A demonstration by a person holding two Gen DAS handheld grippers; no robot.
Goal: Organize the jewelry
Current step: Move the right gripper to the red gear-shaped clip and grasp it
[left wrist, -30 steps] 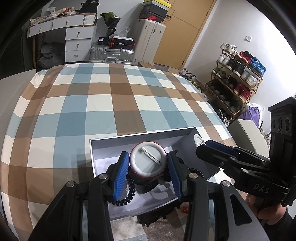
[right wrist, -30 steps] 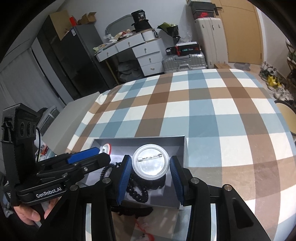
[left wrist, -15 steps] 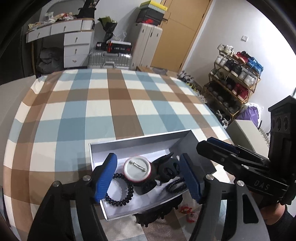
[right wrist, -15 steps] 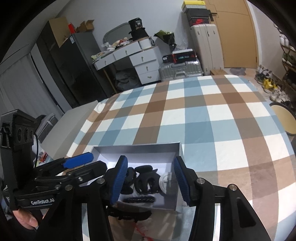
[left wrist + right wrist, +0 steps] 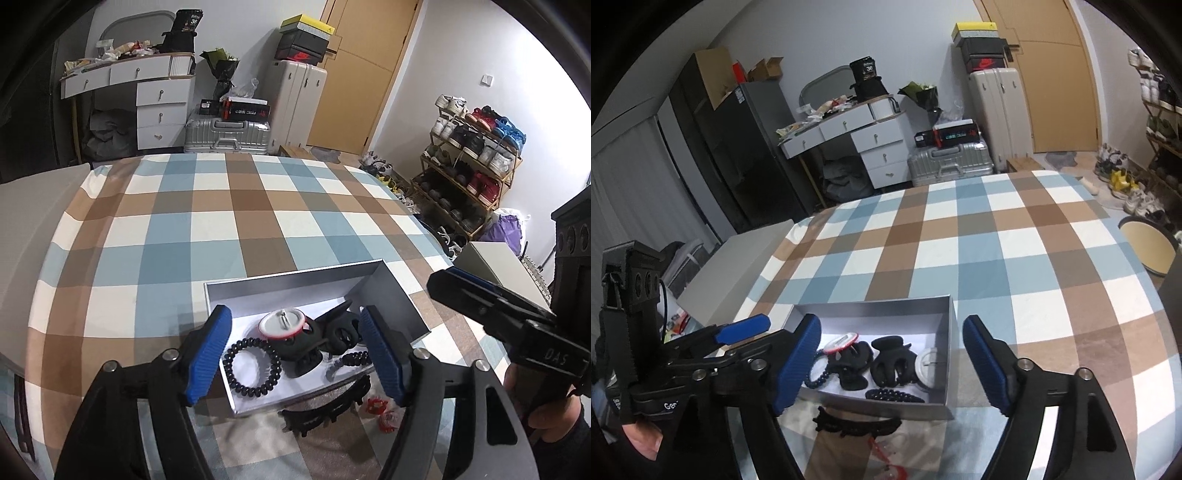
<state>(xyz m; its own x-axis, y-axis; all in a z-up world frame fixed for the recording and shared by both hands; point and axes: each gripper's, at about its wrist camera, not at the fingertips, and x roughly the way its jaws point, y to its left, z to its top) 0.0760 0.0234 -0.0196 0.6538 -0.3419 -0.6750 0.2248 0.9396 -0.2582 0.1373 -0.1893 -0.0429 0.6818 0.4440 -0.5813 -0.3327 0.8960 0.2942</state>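
A grey open box (image 5: pixel 295 284) (image 5: pixel 871 306) sits on the checked tablecloth. Inside lie a red-rimmed pin badge (image 5: pixel 282 325) (image 5: pixel 840 341), a second badge (image 5: pixel 929 367), black claw clips (image 5: pixel 338 328) (image 5: pixel 892 360), a black bead bracelet (image 5: pixel 251 367) and a black beaded strand (image 5: pixel 894 397). My left gripper (image 5: pixel 301 354) is open and empty above the box's near side. My right gripper (image 5: pixel 892 360) is open and empty above the box. A black hair clip (image 5: pixel 325 406) (image 5: pixel 857 422) and small red pieces (image 5: pixel 380 411) (image 5: pixel 888 461) lie in front of the box.
The checked tablecloth (image 5: pixel 221 206) stretches beyond the box. A grey block (image 5: pixel 738 266) sits at the table's left edge, and another grey box (image 5: pixel 495 266) at its right. Suitcases, a desk and a shoe rack stand behind.
Both grippers opened and let go of the round badges, which now lie in the box. Both grippers drew back and up from the box.
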